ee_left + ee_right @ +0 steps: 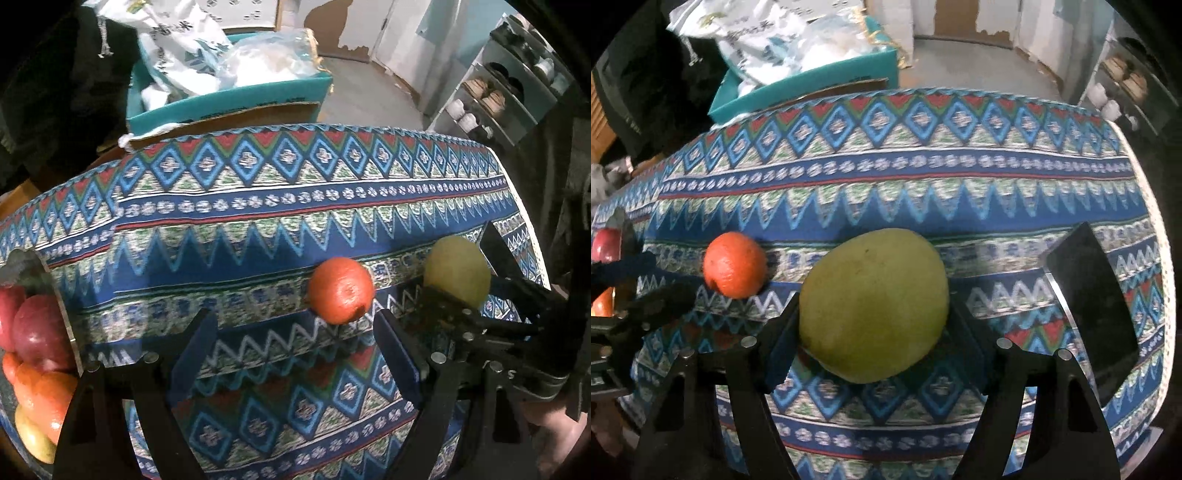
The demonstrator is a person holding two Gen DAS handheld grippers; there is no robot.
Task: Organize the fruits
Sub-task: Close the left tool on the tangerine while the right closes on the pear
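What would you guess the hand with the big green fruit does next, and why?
Probably a small lift. The right gripper has the green fruit between its fingers, both apparently touching its sides, while it rests on the patterned cloth. Other fruit is piled at the far left, so raising it clear of the nearby orange seems the sensible first step.

One orange (340,290), one green fruit (873,304)
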